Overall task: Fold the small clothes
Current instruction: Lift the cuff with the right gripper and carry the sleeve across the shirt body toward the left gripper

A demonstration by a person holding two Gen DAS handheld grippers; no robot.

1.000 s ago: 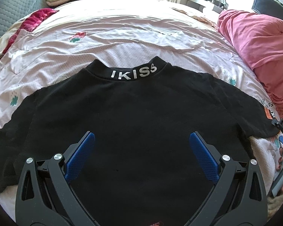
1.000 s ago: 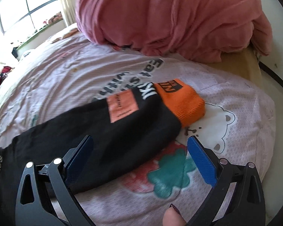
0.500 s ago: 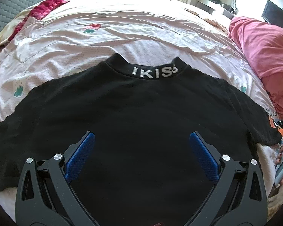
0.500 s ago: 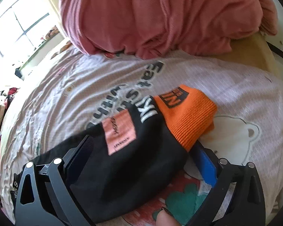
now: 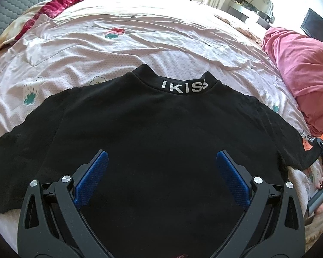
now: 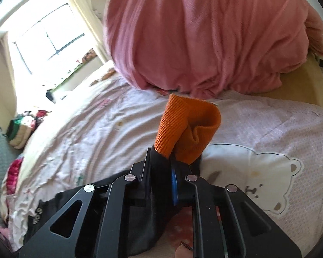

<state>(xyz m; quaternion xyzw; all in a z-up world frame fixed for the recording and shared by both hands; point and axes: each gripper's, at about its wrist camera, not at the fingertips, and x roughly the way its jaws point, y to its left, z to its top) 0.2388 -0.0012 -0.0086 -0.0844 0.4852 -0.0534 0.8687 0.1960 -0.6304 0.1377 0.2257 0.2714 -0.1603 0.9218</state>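
Our left gripper [image 5: 160, 167] hangs over the lower middle of the black top [image 5: 150, 139], jaws wide apart and holding nothing. The top lies flat on the bed [image 5: 140, 49], back up, collar [image 5: 183, 86] pointing away from us, its left sleeve [image 5: 17, 148] spread out to the side. At the far right our right gripper [image 6: 161, 165] has its jaws closed on the right sleeve just behind the orange cuff [image 6: 189, 126], which stands up bunched beyond the tips. A pink quilt [image 6: 204, 38] is heaped just past it.

The pinch looks shallow, though the jaws hide how much cloth is inside, so we cannot be sure. If the sleeve is pulled across fast, the cuff may slip free. With the left gripper not pressing down, a hard pull may also drag the whole body sideways and wrinkle the fold. The lifted cuff could brush the quilt too.
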